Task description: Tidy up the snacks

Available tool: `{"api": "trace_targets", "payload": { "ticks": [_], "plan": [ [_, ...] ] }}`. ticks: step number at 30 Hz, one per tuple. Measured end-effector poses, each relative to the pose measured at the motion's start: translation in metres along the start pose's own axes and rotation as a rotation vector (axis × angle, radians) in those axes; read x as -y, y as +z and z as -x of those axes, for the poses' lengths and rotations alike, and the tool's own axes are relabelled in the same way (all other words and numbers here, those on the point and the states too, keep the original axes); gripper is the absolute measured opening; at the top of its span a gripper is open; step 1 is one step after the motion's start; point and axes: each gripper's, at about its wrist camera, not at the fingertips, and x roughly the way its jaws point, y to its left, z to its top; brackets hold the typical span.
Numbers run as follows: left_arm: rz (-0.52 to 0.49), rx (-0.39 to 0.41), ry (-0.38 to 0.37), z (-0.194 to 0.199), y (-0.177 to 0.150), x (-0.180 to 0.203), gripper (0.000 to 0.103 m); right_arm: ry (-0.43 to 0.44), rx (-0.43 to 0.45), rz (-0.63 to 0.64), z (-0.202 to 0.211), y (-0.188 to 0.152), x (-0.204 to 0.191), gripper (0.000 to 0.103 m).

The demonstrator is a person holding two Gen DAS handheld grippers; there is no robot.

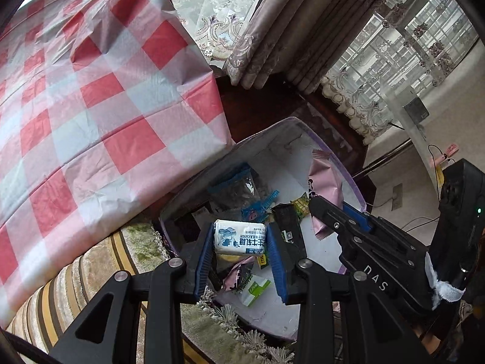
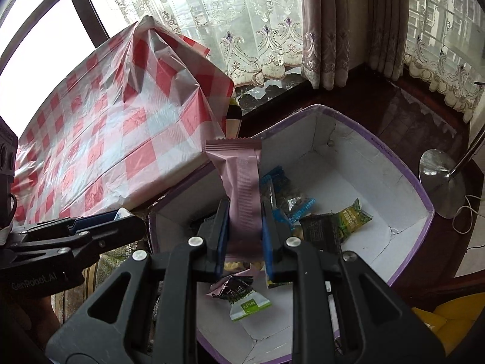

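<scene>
My left gripper (image 1: 241,238) is shut on a white and blue milk candy pack (image 1: 239,236) and holds it above the near end of a purple-rimmed white box (image 1: 353,182). My right gripper (image 2: 244,209) is shut on a pink snack bar wrapper (image 2: 242,182) that stands upright above the same box (image 2: 406,163). The right gripper also shows in the left wrist view (image 1: 330,212) with the pink wrapper (image 1: 324,179). Several small snack packets lie in the box, among them a green one (image 2: 353,217), a black one (image 2: 318,229) and blue ones (image 2: 298,209).
A table under a red and white checked plastic cloth (image 1: 91,106) stands left of the box. A striped cushion (image 1: 91,276) lies beneath. Lace curtains (image 2: 242,30) and a dark wooden sill (image 2: 424,115) lie behind. A metal lamp base (image 2: 439,179) stands right of the box.
</scene>
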Motion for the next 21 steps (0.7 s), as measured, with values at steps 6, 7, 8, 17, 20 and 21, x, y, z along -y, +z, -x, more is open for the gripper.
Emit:
{"api": "trace_targets", "payload": {
  "ticks": [6, 7, 8, 17, 20, 21],
  "plan": [
    [0.028, -0.031, -0.009, -0.010, 0.002, 0.002, 0.043, -0.022, 0.005, -0.014, 0.003, 0.001, 0.005, 0.031],
    [0.033, -0.032, -0.009, -0.010, 0.002, 0.001, 0.045, -0.025, 0.008, -0.015, 0.004, 0.001, 0.005, 0.039],
    [0.038, -0.030, -0.011, -0.009, 0.002, 0.000, 0.051, -0.027, 0.010, -0.017, 0.005, 0.001, 0.005, 0.044],
    [0.164, -0.025, -0.078, 0.032, -0.050, -0.015, 0.061, -0.069, 0.007, -0.004, 0.033, -0.019, -0.003, 0.066],
    [0.136, 0.032, -0.082, 0.050, -0.068, -0.010, 0.070, -0.089, 0.001, 0.012, 0.043, -0.029, -0.007, 0.066],
    [0.124, 0.042, -0.085, 0.052, -0.071, -0.007, 0.076, -0.097, 0.002, 0.014, 0.045, -0.032, -0.007, 0.066]
  ]
}}
